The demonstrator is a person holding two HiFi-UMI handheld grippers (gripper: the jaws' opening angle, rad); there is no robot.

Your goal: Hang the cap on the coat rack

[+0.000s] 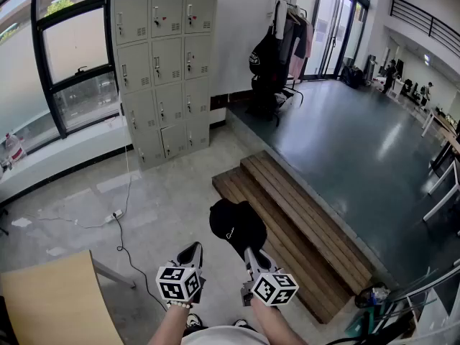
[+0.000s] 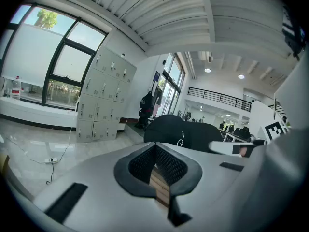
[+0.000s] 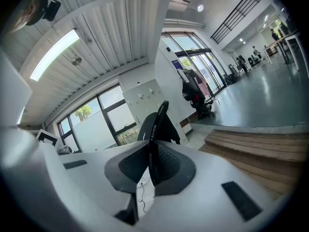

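A black cap [image 1: 237, 225] hangs from my right gripper [image 1: 249, 254], low in the middle of the head view. In the right gripper view that gripper [image 3: 152, 161] is shut on the cap's [image 3: 157, 124] black printed strap, with the cap standing up beyond the pads. My left gripper [image 1: 190, 254] is beside it on the left, shut, nothing between its pads [image 2: 157, 166]; the cap [image 2: 186, 134] shows just past it on the right. The coat rack [image 1: 284, 20] stands far off on the raised floor, hung with clothes and a black bag, also seen as the rack [image 3: 193, 93] from the right gripper.
Wooden steps [image 1: 287, 221] lead up to the dark raised floor [image 1: 345, 157] straight ahead. Grey lockers [image 1: 165, 63] stand against the back wall. A power strip and cable [image 1: 115, 214] lie on the floor at left. A wooden tabletop corner [image 1: 50, 300] is at bottom left.
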